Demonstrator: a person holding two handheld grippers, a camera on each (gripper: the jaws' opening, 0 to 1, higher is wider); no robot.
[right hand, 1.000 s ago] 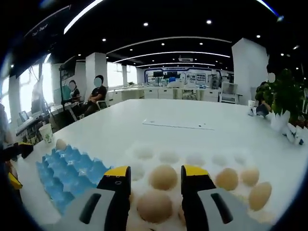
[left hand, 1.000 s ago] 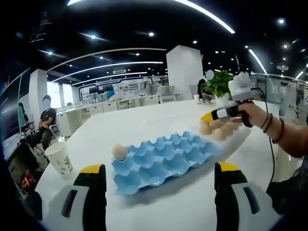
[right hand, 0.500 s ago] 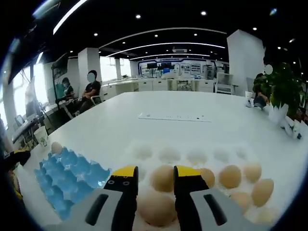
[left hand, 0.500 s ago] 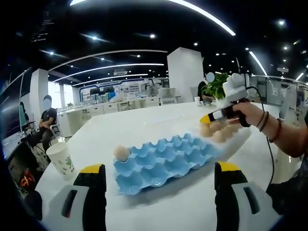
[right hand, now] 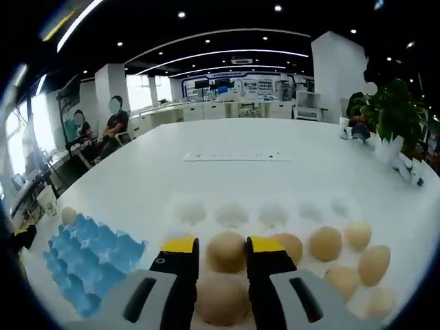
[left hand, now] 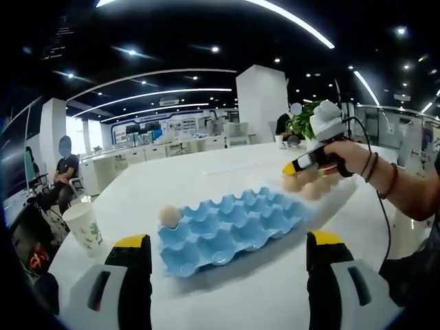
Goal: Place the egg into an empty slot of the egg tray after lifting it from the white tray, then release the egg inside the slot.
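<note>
Egg (right hand: 221,300): light, brittle, smooth; right hand-held gripper (right hand: 221,246) clasps its sides. Left hand-held gripper (left hand: 227,240) spread wide, empty.

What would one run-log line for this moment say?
right claw: shut on egg, at white tray | left claw: open, idle | blue egg tray: one egg
</note>
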